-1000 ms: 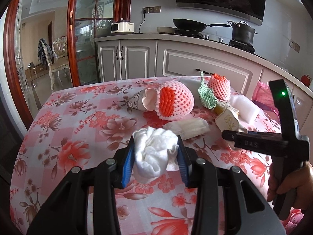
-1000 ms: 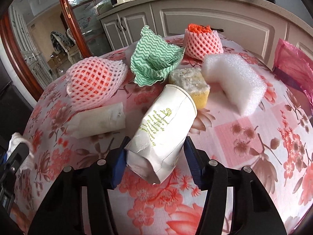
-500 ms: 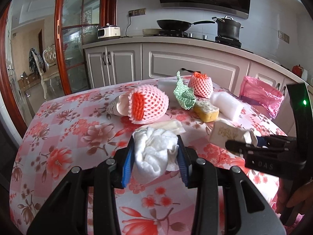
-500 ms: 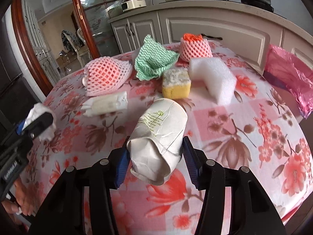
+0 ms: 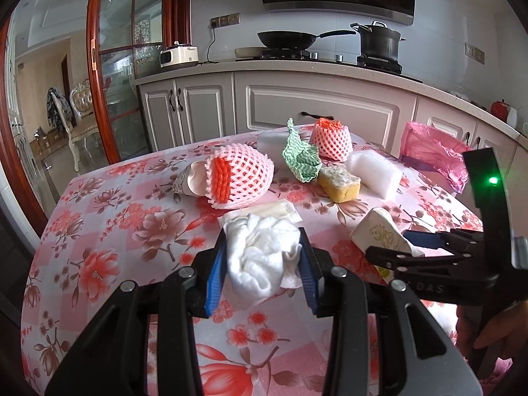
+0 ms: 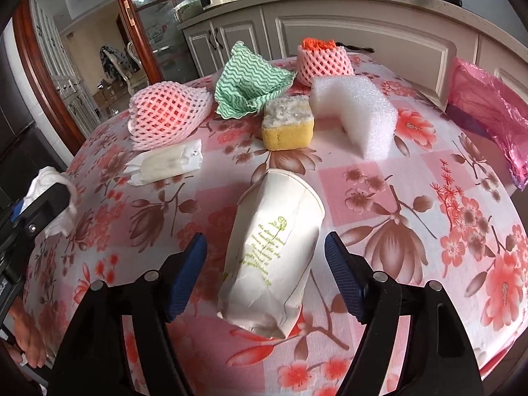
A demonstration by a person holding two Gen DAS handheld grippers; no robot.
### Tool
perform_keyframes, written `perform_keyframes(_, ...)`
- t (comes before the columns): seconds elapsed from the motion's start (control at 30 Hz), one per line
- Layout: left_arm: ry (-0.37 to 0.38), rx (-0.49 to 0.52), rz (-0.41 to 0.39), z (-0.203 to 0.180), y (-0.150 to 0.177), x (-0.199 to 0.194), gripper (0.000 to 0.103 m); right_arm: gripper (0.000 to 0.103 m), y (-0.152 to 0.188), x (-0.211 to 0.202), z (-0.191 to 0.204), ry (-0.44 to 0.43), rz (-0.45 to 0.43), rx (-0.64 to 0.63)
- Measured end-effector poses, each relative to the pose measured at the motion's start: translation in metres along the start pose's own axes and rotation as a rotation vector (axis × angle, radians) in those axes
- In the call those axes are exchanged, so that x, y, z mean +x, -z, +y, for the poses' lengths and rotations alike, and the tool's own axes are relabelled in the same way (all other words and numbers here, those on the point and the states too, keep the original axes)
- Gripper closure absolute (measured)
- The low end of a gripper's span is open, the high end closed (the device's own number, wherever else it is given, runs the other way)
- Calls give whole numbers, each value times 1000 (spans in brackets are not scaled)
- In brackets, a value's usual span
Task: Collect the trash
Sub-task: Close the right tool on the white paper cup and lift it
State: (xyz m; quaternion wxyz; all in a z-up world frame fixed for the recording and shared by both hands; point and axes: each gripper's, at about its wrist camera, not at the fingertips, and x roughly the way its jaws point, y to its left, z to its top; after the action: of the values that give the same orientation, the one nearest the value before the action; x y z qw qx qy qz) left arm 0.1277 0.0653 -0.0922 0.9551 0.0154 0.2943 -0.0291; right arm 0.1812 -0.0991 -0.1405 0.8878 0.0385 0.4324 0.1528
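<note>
On the desk [image 6: 429, 178], covered by a pink floral cloth, trash lies scattered at the far side. Between the blue pads of the left gripper [image 5: 262, 269] sits a crumpled white tissue [image 5: 260, 260], pinched on both sides and held above the cloth. The right gripper [image 6: 265, 277] has just been spreading its jaws; a crushed paper cup [image 6: 272, 254] with green print lies between them, with a visible gap to each pad, so it is not clamped. The cup rests on its side, rim pointing away from the camera.

Beyond the cup, in the right wrist view:
- 1 yellow sponge [image 6: 287, 127], just beside a white foam block [image 6: 358, 117] on its right.
- 1 green wavy-patterned cloth [image 6: 247, 87], bunched, touching the sponge's far left corner.
- 2 pink foam fruit nets: the larger [image 6: 165, 117] lying at left, the smaller [image 6: 325, 62] upright at the desk's far edge.
- 1 white folded wrapper [image 6: 165, 165], near the larger net.

A pink plastic bag [image 6: 488, 112] hangs open off the desk's right edge. In the left wrist view, a patterned paper cup [image 5: 189, 181] lies behind the larger net, touching it. Kitchen cabinets [image 5: 280, 105] stand behind the desk.
</note>
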Motion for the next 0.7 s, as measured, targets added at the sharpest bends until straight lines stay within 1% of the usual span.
perform_keyframes(0.03,-1,-1,0,0,0,0,64,42,-1,2,-1,-1,5,2)
perform_keyframes(0.1,1,-7,3,2,1,1,64,53,-1,4,-2,-13,14,1)
perform_keyframes(0.17,5,-17,7,3,2,2,64,62,-1,-1,-2,-25,-5,-6)
perform_keyframes(0.37,24,-28,16,1,3,5,64,64,3,-16,1,-20,-67,-48)
perform_keyframes(0.57,37,-11,-9,-8,-3,1,64,64,-1,-46,-4,1,-180,-40)
perform_keyframes(0.7,76,-3,-25,-20,-12,1,65,64,-7,-65,-11,26,-250,-31)
